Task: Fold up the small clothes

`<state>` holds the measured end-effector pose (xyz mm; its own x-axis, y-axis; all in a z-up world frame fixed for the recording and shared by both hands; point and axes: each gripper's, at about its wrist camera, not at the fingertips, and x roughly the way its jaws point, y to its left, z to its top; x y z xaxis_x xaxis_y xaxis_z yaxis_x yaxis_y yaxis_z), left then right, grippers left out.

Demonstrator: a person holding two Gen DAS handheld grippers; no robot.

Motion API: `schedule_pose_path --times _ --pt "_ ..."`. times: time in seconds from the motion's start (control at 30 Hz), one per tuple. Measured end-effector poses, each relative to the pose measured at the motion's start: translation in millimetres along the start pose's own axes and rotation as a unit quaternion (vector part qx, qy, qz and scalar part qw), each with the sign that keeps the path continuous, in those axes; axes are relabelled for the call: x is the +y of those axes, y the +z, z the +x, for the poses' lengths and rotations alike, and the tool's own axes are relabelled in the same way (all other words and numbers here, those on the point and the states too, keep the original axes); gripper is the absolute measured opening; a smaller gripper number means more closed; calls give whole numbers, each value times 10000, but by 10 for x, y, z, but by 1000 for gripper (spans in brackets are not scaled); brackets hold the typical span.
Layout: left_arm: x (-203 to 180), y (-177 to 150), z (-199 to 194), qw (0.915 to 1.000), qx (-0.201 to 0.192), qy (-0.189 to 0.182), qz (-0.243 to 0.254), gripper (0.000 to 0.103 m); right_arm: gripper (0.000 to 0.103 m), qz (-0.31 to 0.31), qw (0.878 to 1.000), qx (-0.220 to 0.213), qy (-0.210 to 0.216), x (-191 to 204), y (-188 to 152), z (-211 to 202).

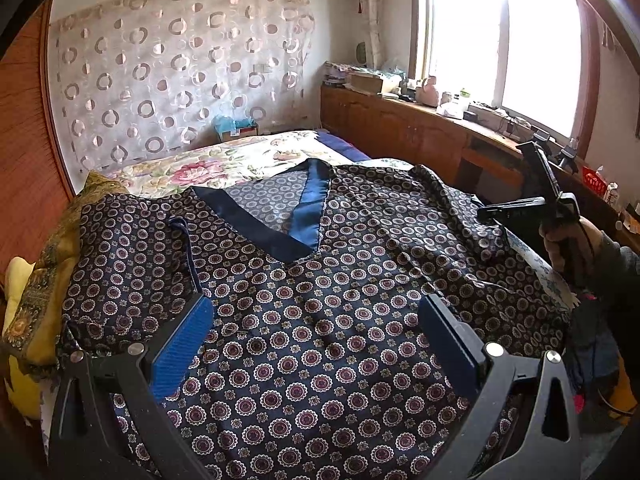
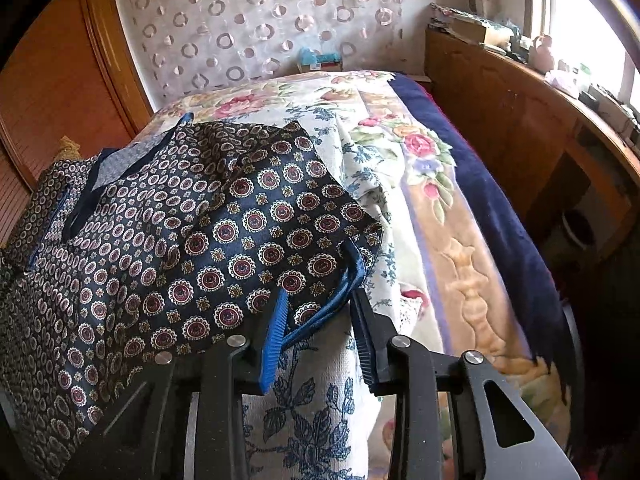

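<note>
A dark navy top point(image 1: 320, 320) with a ring-and-flower print and a blue V-neck band point(image 1: 308, 208) lies spread flat on the bed. My left gripper point(image 1: 316, 312) is open and hovers just above the top's chest. The right gripper shows at the right of the left wrist view point(image 1: 528, 200), held up beside the right sleeve. In the right wrist view my right gripper point(image 2: 318, 300) has its jaws partly closed, with the blue-trimmed sleeve cuff point(image 2: 344, 280) lying between the fingers; the sleeve point(image 2: 248, 240) is raised and bunched. Whether the pads pinch the cuff is unclear.
The bed has a floral cover point(image 2: 400, 152) and a navy blanket point(image 2: 500, 200) along its right side. A blue-leaf cloth point(image 2: 312, 420) lies under the right gripper. A yellow-brown cloth point(image 1: 44, 280) lies left. A wooden cabinet point(image 1: 400, 128) with clutter runs under the window.
</note>
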<state>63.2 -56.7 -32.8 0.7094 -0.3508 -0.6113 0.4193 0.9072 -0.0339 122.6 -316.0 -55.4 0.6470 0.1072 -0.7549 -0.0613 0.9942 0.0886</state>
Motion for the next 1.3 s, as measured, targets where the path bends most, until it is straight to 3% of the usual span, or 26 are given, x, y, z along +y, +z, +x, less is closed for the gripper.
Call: schedule_pose_path --times 0.17,0.27,0.47,0.73,0.87,0.93,1.0,1.03,1.17,1.3 --pt "3 -8 -11 10000 -7 13 -19 103 12 -247 9993 -25 -269 54 14 -19" --pt "13 -13 -20 10000 -14 41 -26 103 5 -369 9991 -14 -225 97 29 -15" --pt "91 -27 -26 9999 -16 76 -99 103 4 -701 9972 -245 82 402 118 -184" --pt "174 -26 -69 9998 -71 138 -161 103 4 -1284 9872 -693 652 1099 358 -418" --pt "254 -20 -98 9995 -109 198 -228 103 4 -1520 9821 -852 717 1326 437 -422" --pt "303 -19 -111 9993 -120 226 -261 103 11 -1556 9815 -857 718 1356 469 -388" --pt "363 -26 -117 9991 -122 249 -311 103 41 -1510 9828 -882 593 1304 466 -361" --pt "392 -26 -119 9990 -123 255 -335 103 45 -1461 9836 -899 562 1254 474 -337" --pt "547 -40 -107 9982 -103 391 -436 103 46 -1370 9858 -877 407 1118 400 -255" --pt "758 -42 -100 9970 -100 522 -564 103 46 -1251 9910 -445 171 950 277 21"
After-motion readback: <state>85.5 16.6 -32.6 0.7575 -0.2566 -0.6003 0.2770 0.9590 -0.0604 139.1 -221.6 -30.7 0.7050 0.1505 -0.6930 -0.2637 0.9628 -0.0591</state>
